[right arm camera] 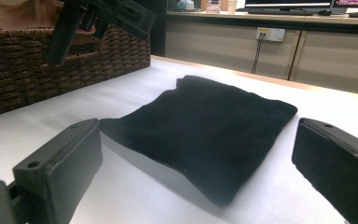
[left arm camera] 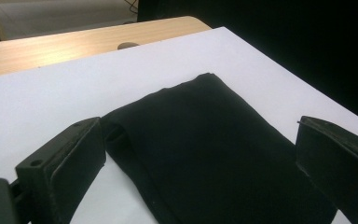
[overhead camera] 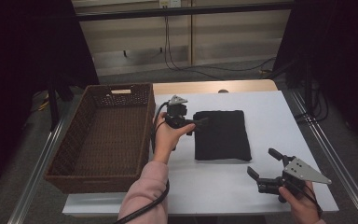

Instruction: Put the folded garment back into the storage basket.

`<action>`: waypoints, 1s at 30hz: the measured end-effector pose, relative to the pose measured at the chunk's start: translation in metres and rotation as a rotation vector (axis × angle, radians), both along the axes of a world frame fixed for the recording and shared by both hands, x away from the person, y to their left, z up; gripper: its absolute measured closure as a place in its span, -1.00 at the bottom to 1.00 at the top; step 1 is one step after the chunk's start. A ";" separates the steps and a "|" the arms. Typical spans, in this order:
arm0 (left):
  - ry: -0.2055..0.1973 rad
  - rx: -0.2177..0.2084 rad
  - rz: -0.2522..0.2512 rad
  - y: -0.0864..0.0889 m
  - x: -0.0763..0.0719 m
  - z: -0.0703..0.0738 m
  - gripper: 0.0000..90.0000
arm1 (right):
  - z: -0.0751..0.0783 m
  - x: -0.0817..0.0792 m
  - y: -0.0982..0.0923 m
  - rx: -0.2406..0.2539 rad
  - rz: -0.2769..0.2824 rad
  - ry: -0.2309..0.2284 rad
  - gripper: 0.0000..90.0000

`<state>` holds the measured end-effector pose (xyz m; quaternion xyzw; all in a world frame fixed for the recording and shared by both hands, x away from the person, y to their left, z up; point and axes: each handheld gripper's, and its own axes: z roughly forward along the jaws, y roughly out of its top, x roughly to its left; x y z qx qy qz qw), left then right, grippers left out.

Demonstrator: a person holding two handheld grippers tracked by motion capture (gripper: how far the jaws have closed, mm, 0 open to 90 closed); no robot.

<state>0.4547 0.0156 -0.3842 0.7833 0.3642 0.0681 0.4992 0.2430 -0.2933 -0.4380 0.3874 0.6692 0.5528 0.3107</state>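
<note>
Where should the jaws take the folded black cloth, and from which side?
Probably at the folded black cloth's rounded left edge, coming from the basket side. That edge stands thick off the table, and the open left gripper already faces it.

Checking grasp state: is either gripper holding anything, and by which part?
Nothing held. Left gripper is open at the folded black cloth's left edge; right gripper is open, apart from it.

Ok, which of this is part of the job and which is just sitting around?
In the job:
folded black cloth
left gripper, open at the cloth's edge
right gripper, open, short of the cloth

Likely next: wicker basket

Lying about:
cables on the floor
</note>
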 end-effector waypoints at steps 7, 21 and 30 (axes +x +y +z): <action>0.010 -0.003 -0.006 -0.012 0.005 -0.003 -0.94 | 0.000 0.000 0.001 0.000 0.000 0.002 -0.97; 0.030 0.012 0.024 -0.016 0.021 -0.017 -0.92 | 0.000 0.001 0.001 -0.001 0.007 -0.005 -0.97; 0.042 0.040 0.042 -0.016 0.030 -0.026 -0.91 | 0.000 0.001 0.001 -0.002 0.007 -0.004 -0.97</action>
